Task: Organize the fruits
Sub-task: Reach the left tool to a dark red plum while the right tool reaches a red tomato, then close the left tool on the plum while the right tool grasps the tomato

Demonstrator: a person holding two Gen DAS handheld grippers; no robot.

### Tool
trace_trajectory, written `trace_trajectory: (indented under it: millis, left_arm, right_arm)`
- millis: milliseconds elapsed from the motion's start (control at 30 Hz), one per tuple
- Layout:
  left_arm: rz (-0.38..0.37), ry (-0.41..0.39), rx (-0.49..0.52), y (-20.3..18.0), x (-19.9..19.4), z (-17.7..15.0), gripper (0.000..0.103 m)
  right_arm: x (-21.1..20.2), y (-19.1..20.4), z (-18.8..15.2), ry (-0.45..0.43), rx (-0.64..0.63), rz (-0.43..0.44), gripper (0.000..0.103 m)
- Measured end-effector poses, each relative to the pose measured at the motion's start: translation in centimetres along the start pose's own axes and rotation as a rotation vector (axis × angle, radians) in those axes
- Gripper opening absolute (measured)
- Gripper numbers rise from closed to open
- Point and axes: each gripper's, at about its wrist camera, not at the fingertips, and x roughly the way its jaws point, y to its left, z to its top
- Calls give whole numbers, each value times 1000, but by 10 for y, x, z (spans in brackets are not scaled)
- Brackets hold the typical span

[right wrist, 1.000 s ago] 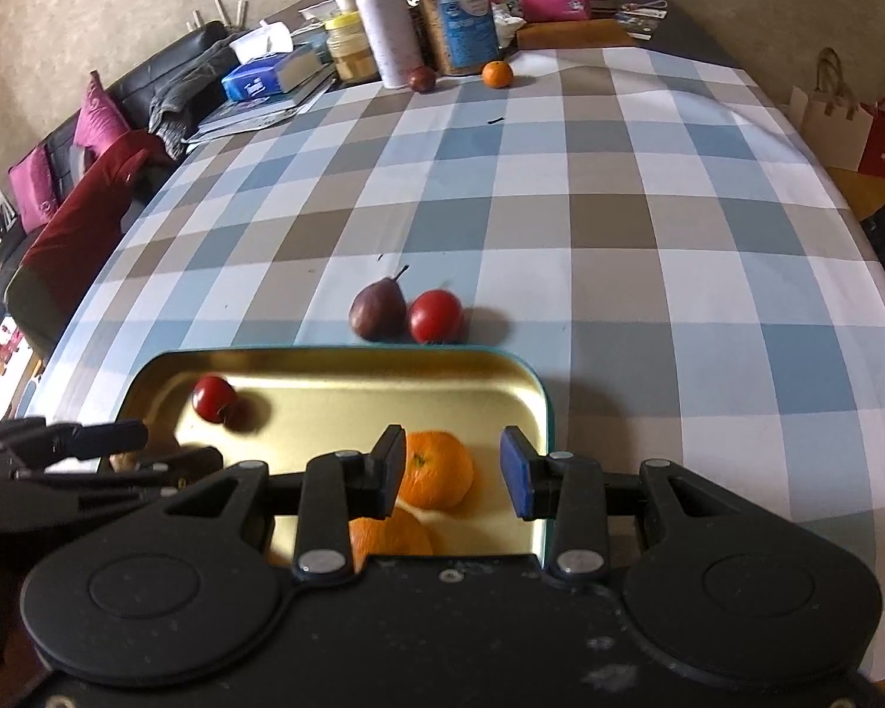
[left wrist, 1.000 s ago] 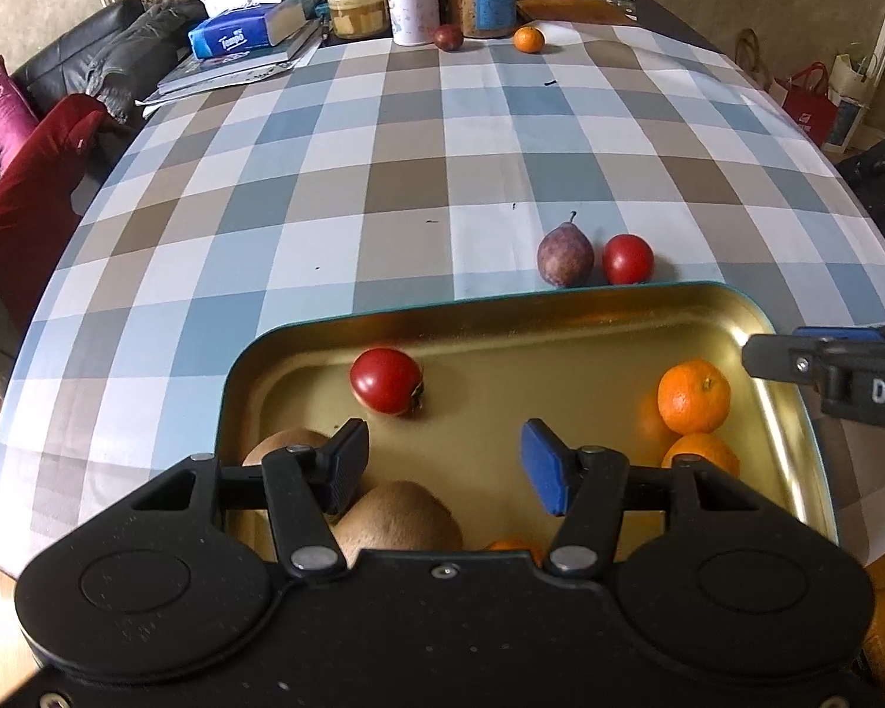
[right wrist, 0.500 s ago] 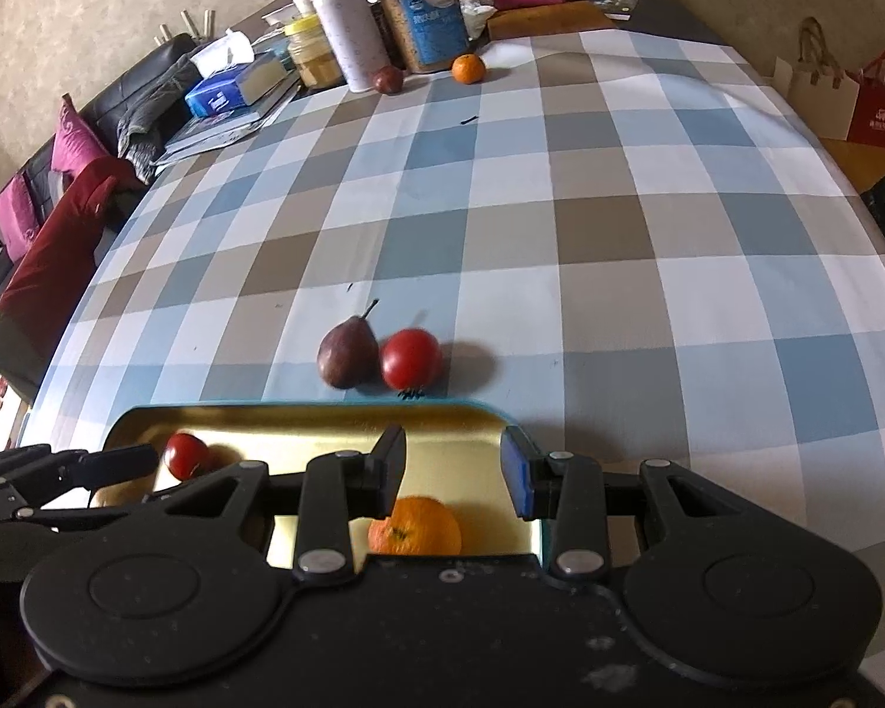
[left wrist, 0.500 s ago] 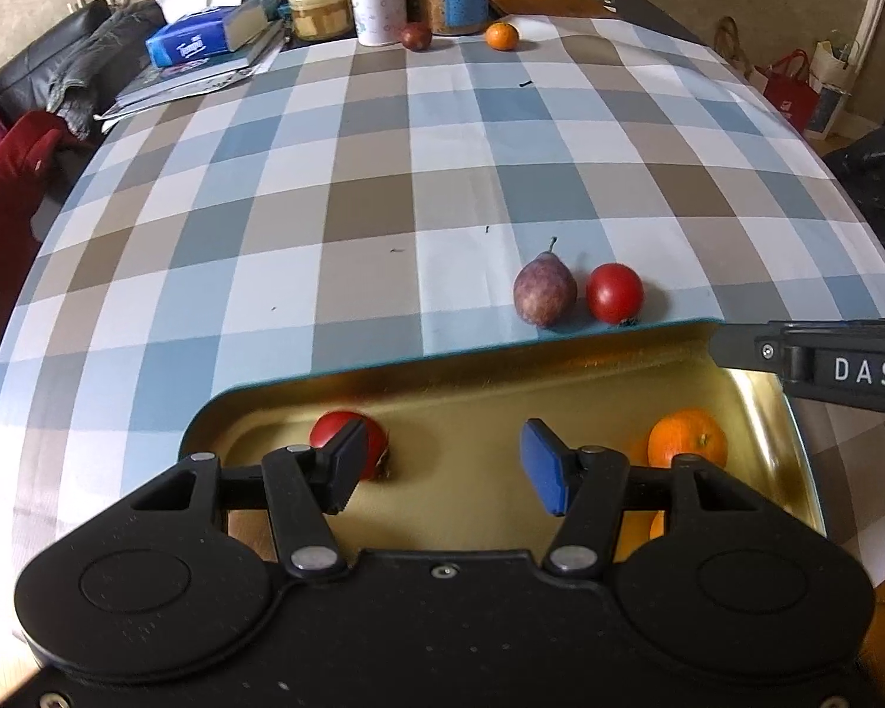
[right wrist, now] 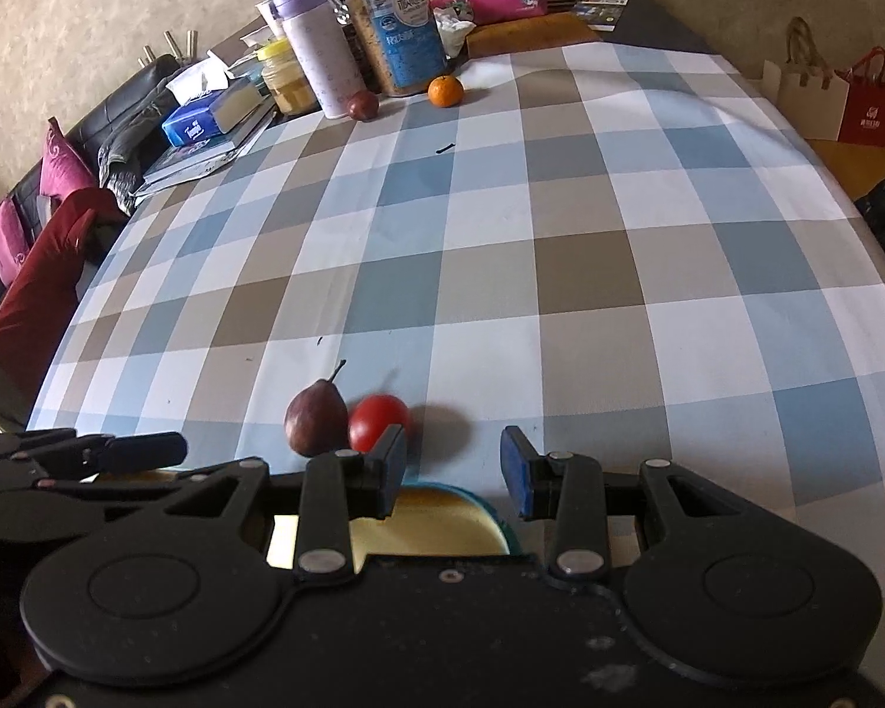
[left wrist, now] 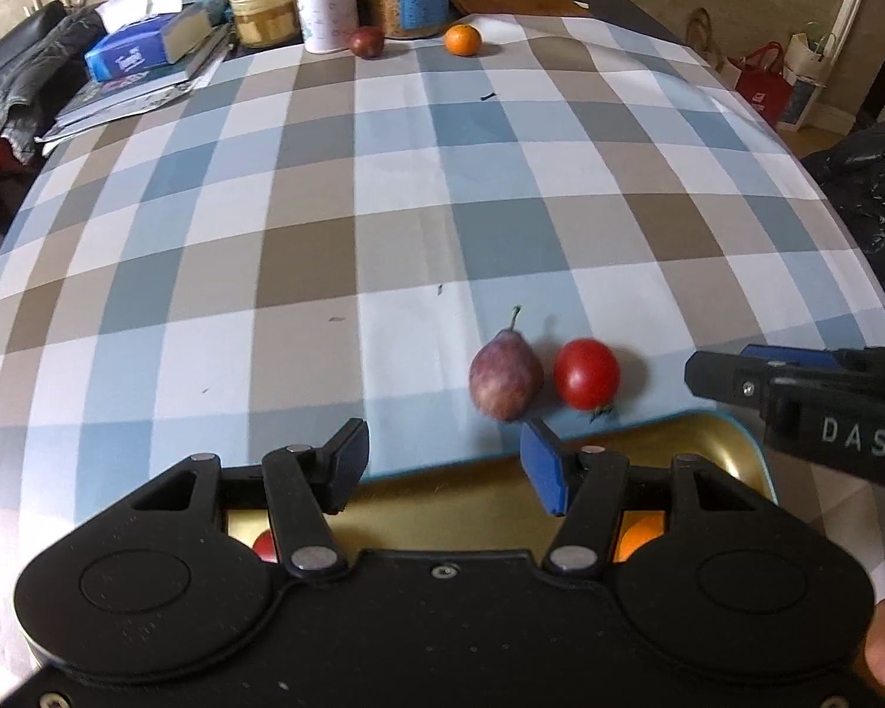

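Both grippers had drawn back from the gold tray (left wrist: 731,442) since the earlier frames, so that only its far rim and a strip of its floor showed beneath their fingers, where a second before the fruit inside lay in plain view. The left gripper (left wrist: 444,466) stood with its jaws wide apart and nothing between them. Just ahead of its right finger, on the checked tablecloth (left wrist: 383,189) and close outside the tray's far rim, lay the dark pear (left wrist: 505,376) with the red tomato (left wrist: 586,373) just beside it. Under the left gripper's body a sliver of a second tomato (left wrist: 264,546) and of an orange (left wrist: 640,534) showed inside the tray. The right gripper (right wrist: 453,469) was likewise open and empty, its left finger overlapping the tomato (right wrist: 377,422) in view, the pear (right wrist: 315,422) to the left of that. Far ahead, by the jars, sat a mandarin (right wrist: 445,91) and a dark round fruit (right wrist: 363,104).
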Motion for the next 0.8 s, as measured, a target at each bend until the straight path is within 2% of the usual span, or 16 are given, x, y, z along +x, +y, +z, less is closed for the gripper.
trace_trajectory:
  millis: [467,800]
  left_arm:
    - [-6,56,28,-8,30,16,64]
    - [-24,56,26,-10,43,20,64]
  right_arm:
    - [13,-19,9,16,49,-6,39]
    - [18,-16,8,36,47,-4,39]
